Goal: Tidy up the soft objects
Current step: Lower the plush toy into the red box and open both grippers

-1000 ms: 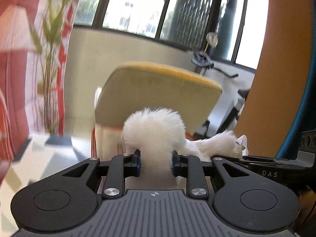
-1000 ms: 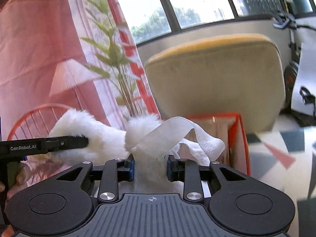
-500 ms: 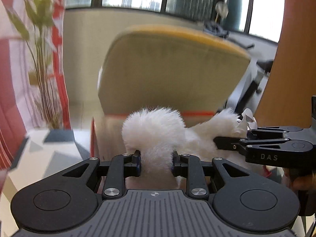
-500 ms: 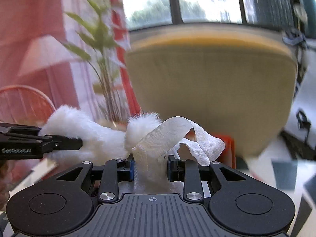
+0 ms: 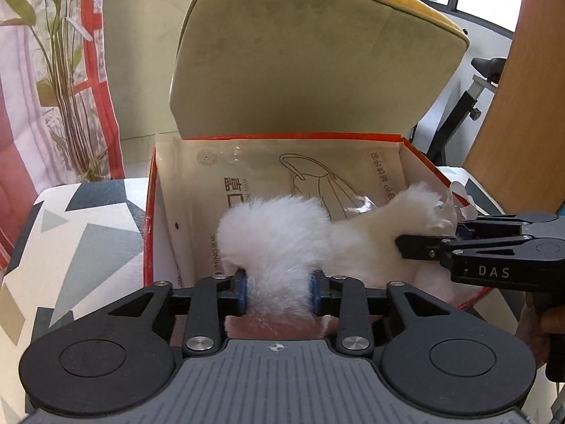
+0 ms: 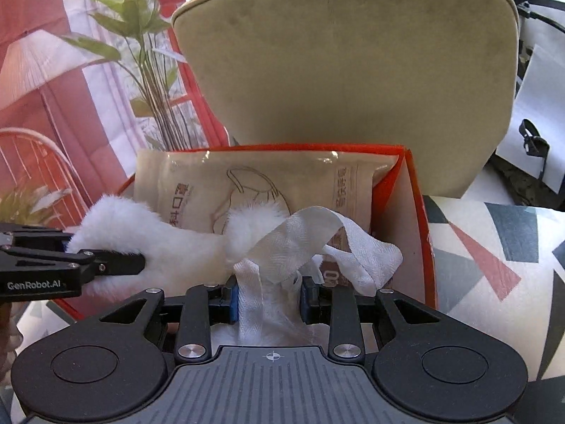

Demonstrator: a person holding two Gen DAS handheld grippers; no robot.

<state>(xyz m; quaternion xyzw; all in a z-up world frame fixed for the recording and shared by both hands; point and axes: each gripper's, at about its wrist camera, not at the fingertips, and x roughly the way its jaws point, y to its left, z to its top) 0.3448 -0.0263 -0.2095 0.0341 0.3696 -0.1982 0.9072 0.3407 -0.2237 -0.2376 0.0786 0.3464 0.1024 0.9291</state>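
The left hand-held gripper [image 5: 279, 291] holds one end of a white plush toy [image 5: 282, 233] between its blue pads. Its jaws have just been opening, yet the fur still fills the gap between them and both pads touch it, so the grasp holds. The right hand-held gripper [image 6: 270, 298] is clenched on the toy's other end, where a white ribbon [image 6: 317, 243] and some fur are bunched between its pads; the ribbon loops up and spills to the right of the jaws.

The toy hangs between the two grippers over an open red box [image 5: 150, 219]. In the left wrist view its fluffy end rises above the pads and its body runs right to the right gripper's black fingers, which pinch the far tip at the box's right edge. In the right wrist view the body runs left to the left gripper's fingers, above the box's left rim. Whether the toy touches the box floor cannot be told.

A tan paper packet [image 5: 317, 173] with a line drawing and printed text leans against the box's back wall, behind the toy. The box sits on a seat with a grey, white and red geometric pattern [image 6: 494, 247]. Just behind the box stands a beige cushion [image 6: 353, 63] with a yellow top edge. A green plant [image 5: 60, 53] and red-and-white curtain are on the left.
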